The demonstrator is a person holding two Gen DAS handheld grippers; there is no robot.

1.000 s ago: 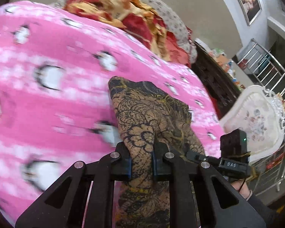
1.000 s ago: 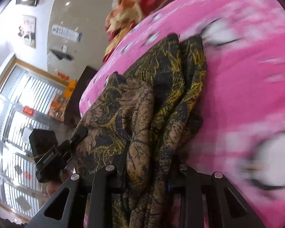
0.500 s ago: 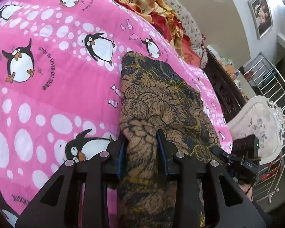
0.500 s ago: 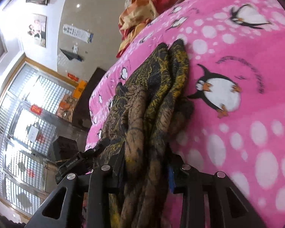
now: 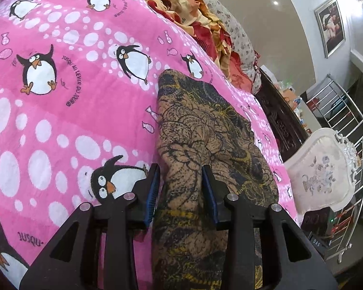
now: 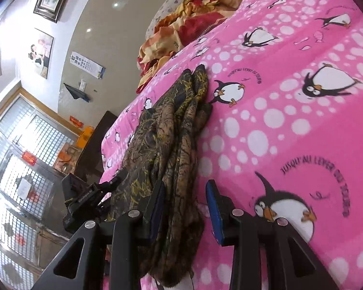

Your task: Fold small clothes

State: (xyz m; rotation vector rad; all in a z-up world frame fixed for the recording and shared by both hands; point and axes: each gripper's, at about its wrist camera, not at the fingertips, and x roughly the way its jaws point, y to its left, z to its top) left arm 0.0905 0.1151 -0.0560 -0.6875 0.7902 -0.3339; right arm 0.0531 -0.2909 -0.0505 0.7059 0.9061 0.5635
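Note:
A dark garment (image 5: 205, 125) with a brown, black and yellow print lies in a long folded strip on the pink penguin blanket (image 5: 60, 120). My left gripper (image 5: 180, 169) straddles its near end. Its jaws are opening, and there is a gap between the left pad and the cloth. In the right wrist view the garment (image 6: 171, 130) lies bunched along the blanket (image 6: 290, 120). My right gripper (image 6: 185, 183) is open around the other near end: the cloth rests by the left pad and is clear of the right one. The left gripper (image 6: 84, 200) shows beyond it at the left.
Red and yellow floral bedding (image 5: 196, 19) is heaped at the far end of the bed. A dark wooden bed frame (image 5: 278, 120), a white upholstered chair (image 5: 321, 169) and a metal rack (image 5: 338, 111) stand beside the bed. A barred window (image 6: 17, 169) fills the left.
Both grippers were shut on the garment while it came down onto the blanket; their jaws have since parted and it now lies loose. The right gripper has drawn back along the bed.

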